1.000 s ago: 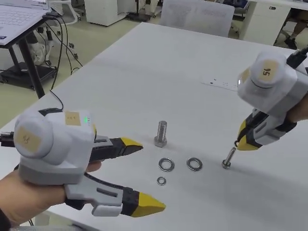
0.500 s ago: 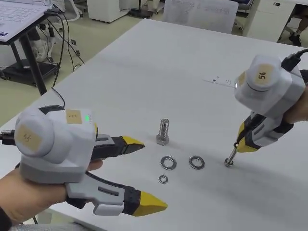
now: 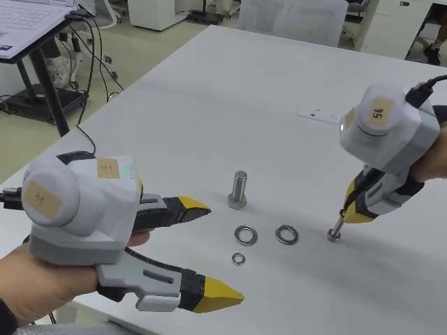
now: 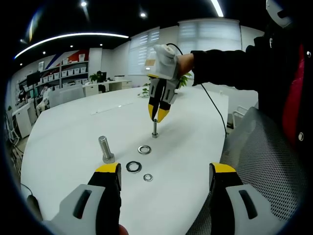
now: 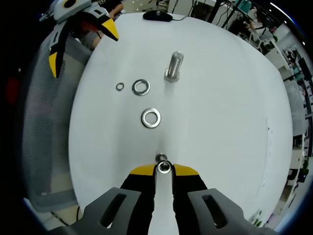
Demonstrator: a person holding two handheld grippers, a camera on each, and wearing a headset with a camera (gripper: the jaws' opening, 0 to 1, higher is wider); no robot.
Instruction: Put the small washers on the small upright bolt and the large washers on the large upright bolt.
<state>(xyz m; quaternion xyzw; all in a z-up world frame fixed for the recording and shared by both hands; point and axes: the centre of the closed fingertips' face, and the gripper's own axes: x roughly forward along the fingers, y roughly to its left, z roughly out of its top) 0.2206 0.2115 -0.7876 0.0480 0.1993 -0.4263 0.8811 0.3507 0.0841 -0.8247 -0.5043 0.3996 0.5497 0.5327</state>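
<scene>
Two large washers [image 3: 245, 235], small washer [image 3: 238, 259]: silvery, flat | small bolt [image 3: 335, 228] clamped, right gripper [image 3: 348, 212]

White bench [image 3: 209, 105], laptop [image 3: 28, 19] sat on a dark stand [image 3: 49, 87] left of it, cables [image 3: 94, 50] hung beside the stand, grey chair [image 3: 293, 21] stood at the far edge, small label [image 3: 316, 114] lay on the bench

Left gripper [image 4: 165, 169], yellow-tipped jaws spread wide above a white table [image 4: 63, 132] — thick silver upright bolt [image 4: 105, 149] at left, two large steel washers [image 4: 133, 167] [image 4: 144, 149] and one small steel washer [image 4: 147, 177] beside it, right gripper [image 4: 157, 117] pinching a slim silver upright bolt [image 4: 154, 129] beyond.
</scene>
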